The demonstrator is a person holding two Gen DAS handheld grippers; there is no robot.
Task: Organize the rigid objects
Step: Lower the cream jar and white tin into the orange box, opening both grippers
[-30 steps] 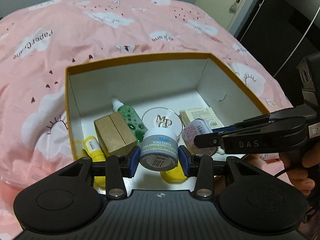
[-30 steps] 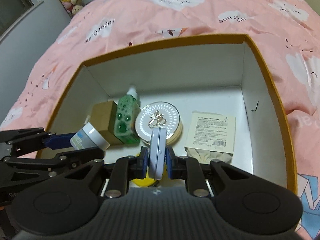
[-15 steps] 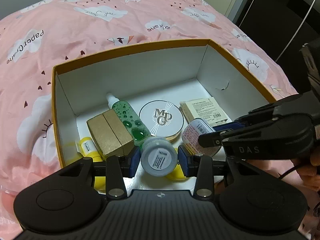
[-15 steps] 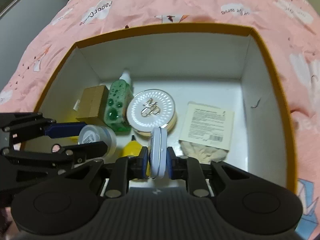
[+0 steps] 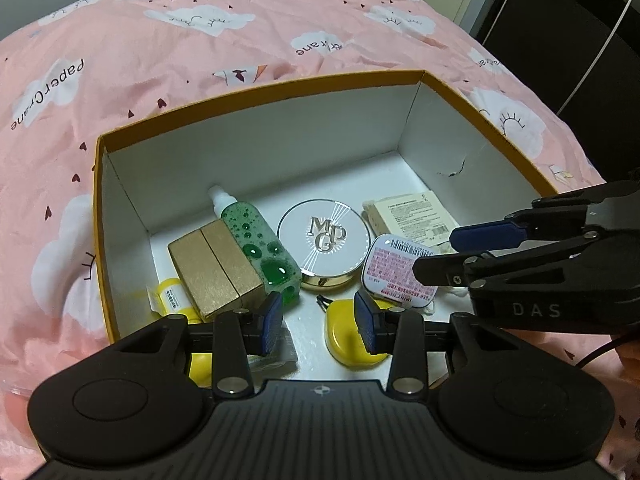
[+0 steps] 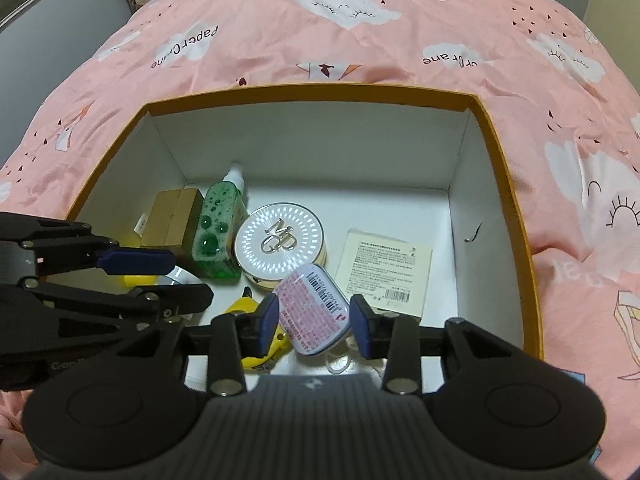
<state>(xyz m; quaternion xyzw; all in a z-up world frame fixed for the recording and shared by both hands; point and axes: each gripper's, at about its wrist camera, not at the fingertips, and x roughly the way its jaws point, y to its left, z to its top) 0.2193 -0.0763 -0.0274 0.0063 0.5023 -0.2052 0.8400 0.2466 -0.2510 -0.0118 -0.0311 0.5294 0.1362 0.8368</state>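
An open box with an orange rim (image 5: 260, 88) lies on a pink bedspread. My left gripper (image 5: 319, 325) hangs over its near left part, jaws apart, nothing between the pads. A white jar (image 5: 282, 350) lies low beside its left finger, partly hidden. My right gripper (image 6: 314, 324) is over the near middle and its jaws are opening. A flat tin with a pink label (image 6: 314, 312) lies tilted between its pads, loose, leaning on the round white compact (image 6: 280, 240).
The box also holds a green bottle (image 5: 260, 252), a gold carton (image 5: 212, 272), a yellow tube (image 5: 172, 300), a yellow case (image 5: 344, 340) and a cream packet (image 6: 384, 268). Its far half is bare white floor. A dark wardrobe stands at the right.
The right jaws parted and the tin, held on edge before, now lies label-up. The white jar has dropped out from between the left pads. Both hands stayed about in place.
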